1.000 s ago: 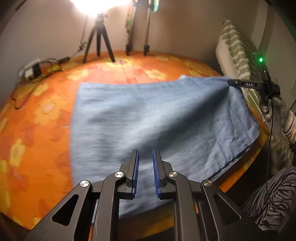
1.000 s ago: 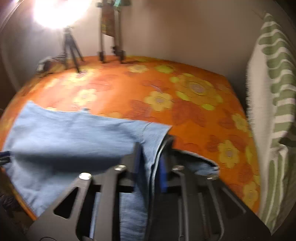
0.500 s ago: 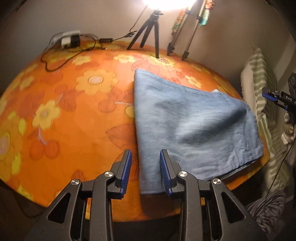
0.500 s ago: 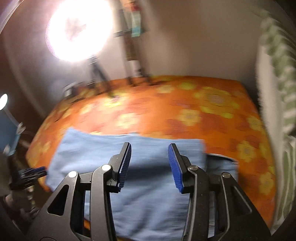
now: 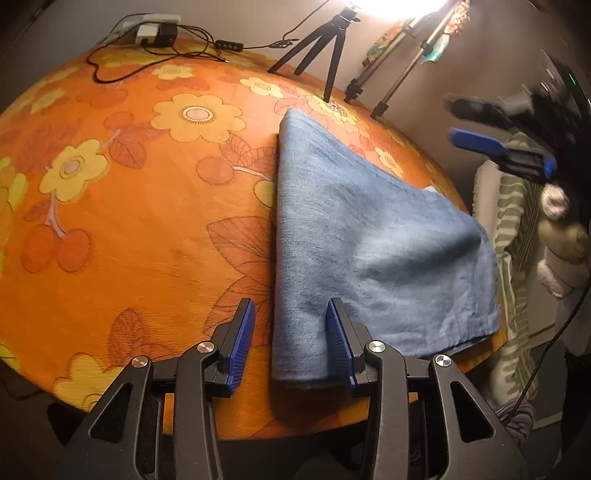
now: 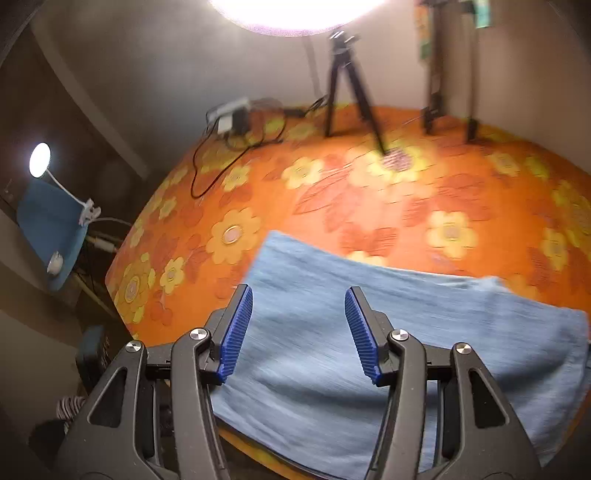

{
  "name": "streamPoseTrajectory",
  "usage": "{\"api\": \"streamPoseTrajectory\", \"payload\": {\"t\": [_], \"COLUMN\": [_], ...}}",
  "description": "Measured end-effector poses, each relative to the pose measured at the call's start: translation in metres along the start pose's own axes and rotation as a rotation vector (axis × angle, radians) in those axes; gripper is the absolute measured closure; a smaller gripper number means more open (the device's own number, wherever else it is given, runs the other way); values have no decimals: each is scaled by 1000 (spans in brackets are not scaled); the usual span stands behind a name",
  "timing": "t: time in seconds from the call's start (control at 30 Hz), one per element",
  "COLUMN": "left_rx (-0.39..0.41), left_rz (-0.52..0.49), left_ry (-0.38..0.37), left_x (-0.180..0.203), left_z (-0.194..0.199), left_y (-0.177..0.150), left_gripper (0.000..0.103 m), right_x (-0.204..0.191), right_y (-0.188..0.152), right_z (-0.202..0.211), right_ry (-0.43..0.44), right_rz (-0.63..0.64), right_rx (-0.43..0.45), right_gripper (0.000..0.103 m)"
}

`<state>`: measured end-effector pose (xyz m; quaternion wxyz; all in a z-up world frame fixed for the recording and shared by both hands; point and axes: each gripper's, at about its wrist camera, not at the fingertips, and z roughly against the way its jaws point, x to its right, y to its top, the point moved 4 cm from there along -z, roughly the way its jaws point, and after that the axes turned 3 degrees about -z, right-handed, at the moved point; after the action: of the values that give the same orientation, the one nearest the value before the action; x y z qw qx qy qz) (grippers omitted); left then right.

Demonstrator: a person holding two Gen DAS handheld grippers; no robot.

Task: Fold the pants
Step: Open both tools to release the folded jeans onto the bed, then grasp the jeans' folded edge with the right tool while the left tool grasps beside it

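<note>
The folded blue denim pants (image 5: 362,254) lie flat on the orange flowered table (image 5: 140,206), near its front right edge. My left gripper (image 5: 285,341) is open and empty, low over the pants' near left corner. My right gripper (image 6: 297,330) is open and empty, held above the pants (image 6: 388,332). It also shows in the left wrist view (image 5: 495,147) at the upper right, raised off the table.
A small black tripod (image 5: 321,48) and two taller stand legs (image 5: 399,77) stand at the table's far side under a bright lamp. A power adapter with cables (image 5: 155,33) lies at the far left. A striped green cushion (image 5: 513,258) hangs beyond the right edge.
Both grippers have let go of the pants, opened wide and pulled back. The pants have dropped flat in a fold. The right gripper has swung left and up.
</note>
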<state>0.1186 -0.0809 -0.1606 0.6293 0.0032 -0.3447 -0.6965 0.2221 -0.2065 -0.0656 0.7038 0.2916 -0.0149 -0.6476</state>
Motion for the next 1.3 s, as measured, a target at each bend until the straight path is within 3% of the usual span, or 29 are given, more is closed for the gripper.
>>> {"api": "streamPoseTrajectory", "payload": {"t": [0.27,0.33,0.5,0.87,1.03,1.2,1.27,1.3], "left_rx": [11,15,53,80,86,80,77,75], "left_rz": [36,36,-16,-60,-70,-86,-93,-96], "left_ry": [-34,-48,-61,-59,-56,-43,-21,-6], "left_x": [-2,-1,11,27,28,30,30,30], "left_z": [-3,-3,5,10,11,9,7,5], "left_y": [4,5,8,12,9,8,8,8], "left_gripper": [65,80,93,94,94,94,91,82], "right_x": [-45,-49,-57,-63,-58,-49,-46,-44], "right_y": [18,19,22,18,17,22,25,26], "right_z": [-83,-102,-132,-163,-173,-166,-160,-157], "right_ry": [-75,-109,-196,-341,-390,-368,-341,-327], "right_rz": [6,5,37,132,145,106,83,70], "right_rx": [-126,-157,-213,-298,-318,-304,-291,-284], "right_gripper": [49,49,49,49,67,86,90,92]}}
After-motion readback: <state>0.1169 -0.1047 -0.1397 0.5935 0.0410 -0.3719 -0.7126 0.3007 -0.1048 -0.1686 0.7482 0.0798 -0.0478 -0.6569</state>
